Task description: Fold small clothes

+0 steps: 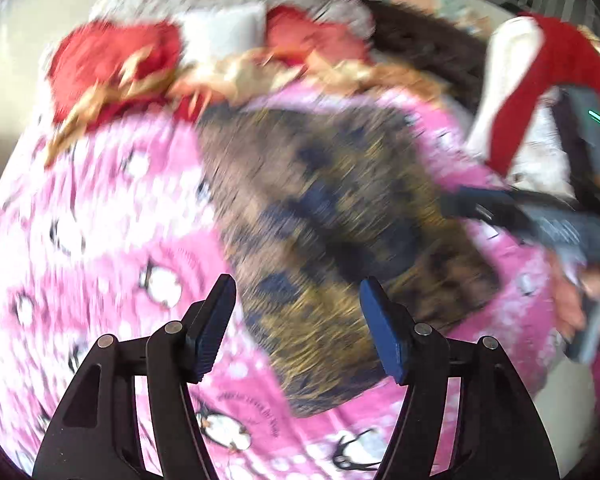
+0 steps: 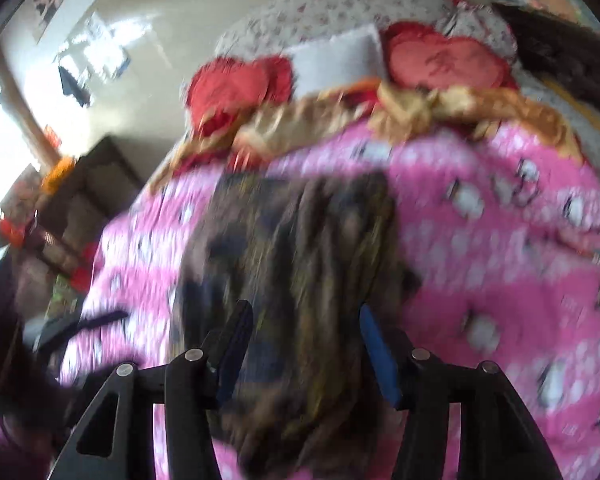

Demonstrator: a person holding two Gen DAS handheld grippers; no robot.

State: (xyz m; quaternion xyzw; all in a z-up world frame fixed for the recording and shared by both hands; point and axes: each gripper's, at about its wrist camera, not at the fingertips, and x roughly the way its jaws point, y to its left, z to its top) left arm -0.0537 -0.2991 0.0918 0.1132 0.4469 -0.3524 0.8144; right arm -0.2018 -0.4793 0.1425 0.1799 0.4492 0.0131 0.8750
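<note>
Everything's blurring, so details are getting lost.
The brown patterned cloth [image 1: 332, 216] is lying flat on the pink blanket [image 1: 100, 208]; left gripper [image 1: 298, 328] and right gripper [image 2: 306, 352] are hovering wide, holding nothing.

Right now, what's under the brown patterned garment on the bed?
The brown patterned garment lies on the pink penguin blanket, which shows around its edges. Whatever sits beneath the garment's middle is covered. Both views are blurred.
</note>
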